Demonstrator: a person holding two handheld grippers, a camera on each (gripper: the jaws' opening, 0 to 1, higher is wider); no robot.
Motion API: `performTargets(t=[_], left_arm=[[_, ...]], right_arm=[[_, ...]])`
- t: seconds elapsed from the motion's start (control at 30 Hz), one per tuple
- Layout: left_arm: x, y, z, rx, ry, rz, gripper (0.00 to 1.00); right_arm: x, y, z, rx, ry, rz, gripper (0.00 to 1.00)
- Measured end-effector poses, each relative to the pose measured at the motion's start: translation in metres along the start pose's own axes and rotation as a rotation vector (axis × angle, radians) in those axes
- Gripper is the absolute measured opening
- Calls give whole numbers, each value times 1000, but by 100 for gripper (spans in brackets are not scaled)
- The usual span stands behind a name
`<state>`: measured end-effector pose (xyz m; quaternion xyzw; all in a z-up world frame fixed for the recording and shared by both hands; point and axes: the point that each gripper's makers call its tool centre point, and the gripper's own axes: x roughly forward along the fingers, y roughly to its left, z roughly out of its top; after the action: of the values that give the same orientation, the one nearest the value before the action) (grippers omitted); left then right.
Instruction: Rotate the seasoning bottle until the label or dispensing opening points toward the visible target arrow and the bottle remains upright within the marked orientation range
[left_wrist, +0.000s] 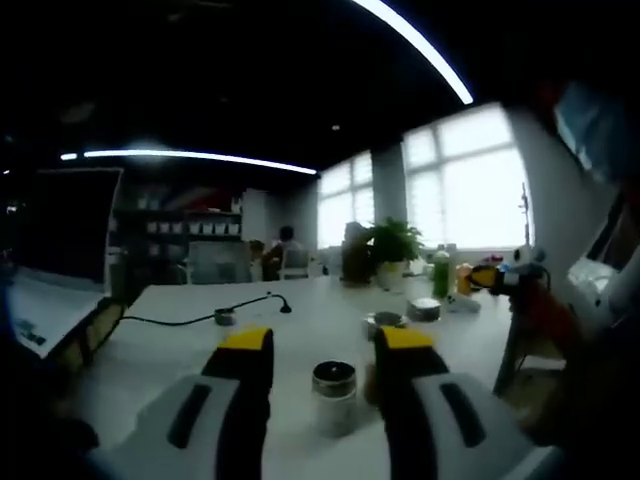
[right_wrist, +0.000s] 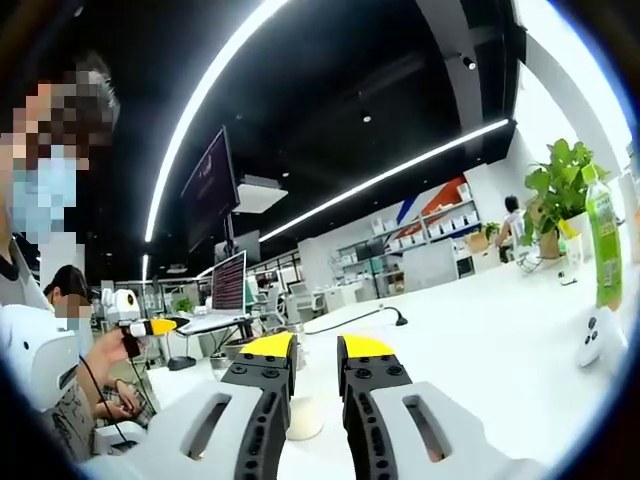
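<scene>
Left tongs (left_wrist: 322, 340) — jaws well apart, gripping nothing; the seasoning bottle (left_wrist: 334, 394) stands upright on the white bench (left_wrist: 300, 320) in the gap between the tips, clear of both. Just beyond the right tip, a small round tin (left_wrist: 384, 322); farther off, a black cable (left_wrist: 200, 318).

Right tongs (right_wrist: 315, 348) — jaws a narrow slot apart, nothing visibly held; a pale object (right_wrist: 303, 415), possibly the bottle, sits low between them.

No target arrow discernible. Advice: centre the cap, close gently, twist about the vertical axis — no tilting.
</scene>
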<state>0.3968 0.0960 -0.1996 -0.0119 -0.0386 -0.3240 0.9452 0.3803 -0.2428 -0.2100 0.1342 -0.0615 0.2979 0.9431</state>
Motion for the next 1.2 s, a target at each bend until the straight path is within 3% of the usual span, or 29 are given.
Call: performTargets(t=[0.1,0.3,0.57,0.73,0.9,0.97,1.03,1.2], left_arm=[[9,16,1,-27,-23,-1,41],[32,43,-3,6,-28,21,41],[67,73,0,-2,-53,62,41],[81,87,-10,31,3,80,38],[104,101,-34,40,102,72,41],[112,108,-38,45,106,79,46],[119,119,-42,-8,116,105,49],[137,132,-41,40,130,118,48]], right_arm=[[5,-1,-4,-2,5,3,15],[10,-10,-10,-6,8,-20,15],[23,-22,-5,-24,1,-44,15],[29,-25,-5,-33,10,-39,14],[30,-28,-3,-28,10,-41,14],[30,-30,-3,-30,15,-46,14],[30,-32,-2,-26,16,-48,14],[32,-31,-3,-29,19,-54,14]])
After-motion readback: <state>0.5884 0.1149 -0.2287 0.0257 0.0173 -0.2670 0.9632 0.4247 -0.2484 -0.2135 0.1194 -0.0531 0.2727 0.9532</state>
